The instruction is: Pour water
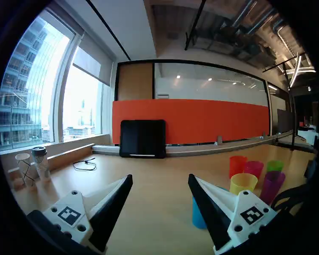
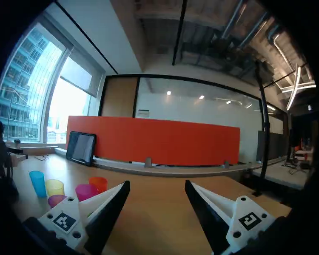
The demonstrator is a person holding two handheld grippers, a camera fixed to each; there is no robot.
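In the left gripper view the left claw (image 1: 159,182) hangs wide open over the wooden bench (image 1: 159,204), with nothing between its fingers. Six plastic cups stand upright in a cluster on the bench, ahead and to the right. The blue cup (image 1: 197,217) is nearest, partly hidden behind the claw's right finger. The yellow cup (image 1: 243,183) and purple cup (image 1: 272,185) stand side by side just beyond it. Behind them the orange cup (image 1: 237,164), pink cup (image 1: 253,168) and green cup (image 1: 275,165) form a row. Whether any cup holds water I cannot tell. A black tablet (image 1: 142,138) leans against the orange divider (image 1: 202,121) at the bench's far edge. A thin cable (image 1: 85,165) lies on the bench to the left. A lidded paper cup (image 1: 40,160) stands on the ledge by the window (image 1: 32,97).

In the right gripper view the right claw (image 2: 156,187) is likewise wide open and grips nothing. The cups sit low on the left of that view. The blue and yellow ones are farthest left, and the orange and pink ones are just beside the claw's left finger. The purple one is partly hidden behind that finger. The tablet leans on the divider beyond them. A black pole (image 2: 263,148) rises at the bench's right side.
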